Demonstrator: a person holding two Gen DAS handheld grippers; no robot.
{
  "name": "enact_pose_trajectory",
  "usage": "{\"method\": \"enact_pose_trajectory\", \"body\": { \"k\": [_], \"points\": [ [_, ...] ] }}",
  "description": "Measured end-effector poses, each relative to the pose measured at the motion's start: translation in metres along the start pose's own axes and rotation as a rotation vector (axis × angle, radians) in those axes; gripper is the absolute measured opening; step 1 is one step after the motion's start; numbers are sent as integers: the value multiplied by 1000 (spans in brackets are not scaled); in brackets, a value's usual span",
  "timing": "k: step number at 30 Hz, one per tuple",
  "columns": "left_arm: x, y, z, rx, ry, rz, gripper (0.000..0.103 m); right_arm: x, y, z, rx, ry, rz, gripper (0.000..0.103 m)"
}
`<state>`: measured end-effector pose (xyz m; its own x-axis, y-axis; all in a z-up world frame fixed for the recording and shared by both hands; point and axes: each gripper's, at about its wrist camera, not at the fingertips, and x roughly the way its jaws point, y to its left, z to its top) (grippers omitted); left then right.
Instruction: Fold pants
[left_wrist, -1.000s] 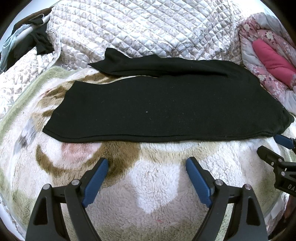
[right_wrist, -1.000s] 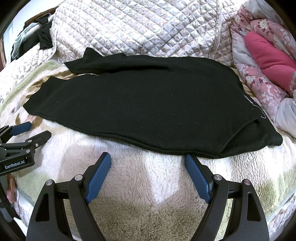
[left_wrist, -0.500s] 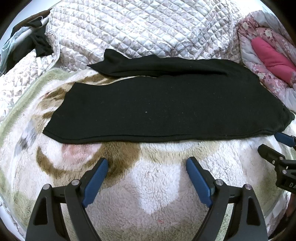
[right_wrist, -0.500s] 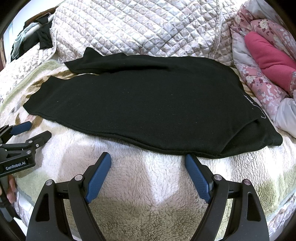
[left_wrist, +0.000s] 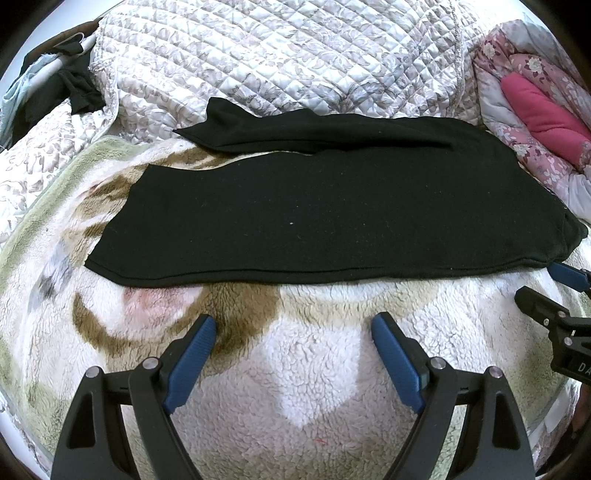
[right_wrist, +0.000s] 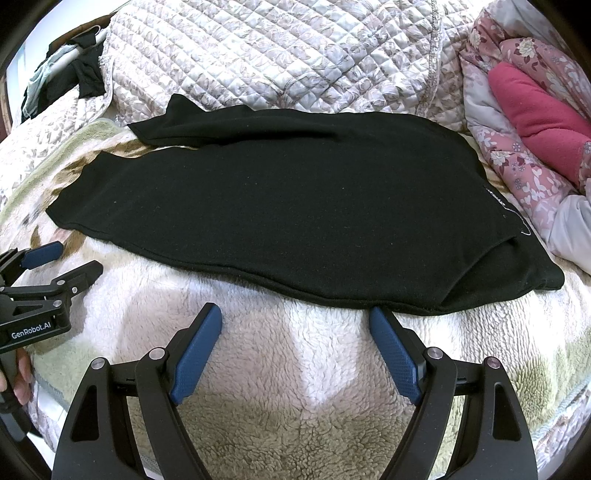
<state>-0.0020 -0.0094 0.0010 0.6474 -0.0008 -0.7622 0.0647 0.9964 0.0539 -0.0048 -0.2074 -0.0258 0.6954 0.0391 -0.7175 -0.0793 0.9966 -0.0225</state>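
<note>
A fleecy blanket (left_wrist: 295, 369) in cream, tan and green fills the lower frame, covering the bed. Black pants (left_wrist: 332, 221) lie flat across the middle of it. A quilted cover (left_wrist: 295, 55) bunches along the top, floral bedding (left_wrist: 535, 147) at upper right.

The left gripper (left_wrist: 293, 325) is spread wide, its two blue-padded fingers (left_wrist: 192, 350) level with each other and holding nothing between them. The right gripper (right_wrist: 295, 314) is spread just as wide, its fingers (right_wrist: 393, 347) level too. Each shows sideways in the other's view, jaws parted. A bare hand (right_wrist: 20, 373) grips the left gripper's handle behind its fingers.
</note>
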Motion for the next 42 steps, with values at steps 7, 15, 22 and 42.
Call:
{"method": "enact_pose_trajectory", "body": {
  "k": [7,15,22,42],
  "points": [
    [0,0,0,1,-1,1,89,0,0,0,0,1,0,82],
    [0,0,0,2,-1,1,89,0,0,0,0,1,-1,82],
    [-1,0,0,3,-2,1,89,2,0,-1,5,-12,5,82],
    [-4,2,5,-3,-4,-28,88,-12,-15,0,66,-11,43,82]
  ]
}}
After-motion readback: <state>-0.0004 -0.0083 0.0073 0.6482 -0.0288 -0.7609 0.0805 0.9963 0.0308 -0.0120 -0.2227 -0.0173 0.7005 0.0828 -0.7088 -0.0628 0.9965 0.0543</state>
